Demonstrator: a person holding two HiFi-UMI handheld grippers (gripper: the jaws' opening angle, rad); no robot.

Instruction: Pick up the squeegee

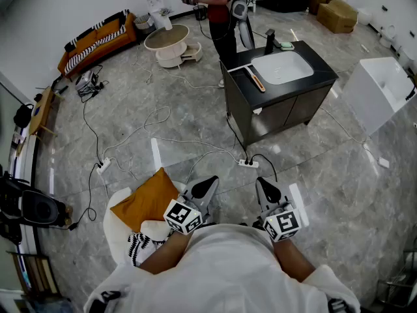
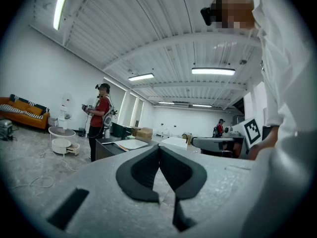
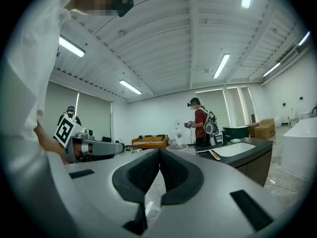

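The squeegee [image 1: 255,79], with an orange and black handle, lies on the dark vanity counter [image 1: 306,83] left of the white sink [image 1: 283,66], several steps ahead of me. It shows small in the left gripper view [image 2: 120,147] and in the right gripper view [image 3: 214,155]. My left gripper [image 1: 207,182] and right gripper [image 1: 264,184] are held level close to my body, far from the counter. In both gripper views the dark pads meet at the tips, left [image 2: 159,148] and right [image 3: 159,151], with nothing between them.
A person in a red shirt [image 1: 221,12] stands at the vanity's far side. Cables and a power strip [image 1: 247,163] cross the floor between me and the cabinet. An orange cushion [image 1: 146,197] lies on a white seat at my left. A white unit [image 1: 381,93] stands to the right.
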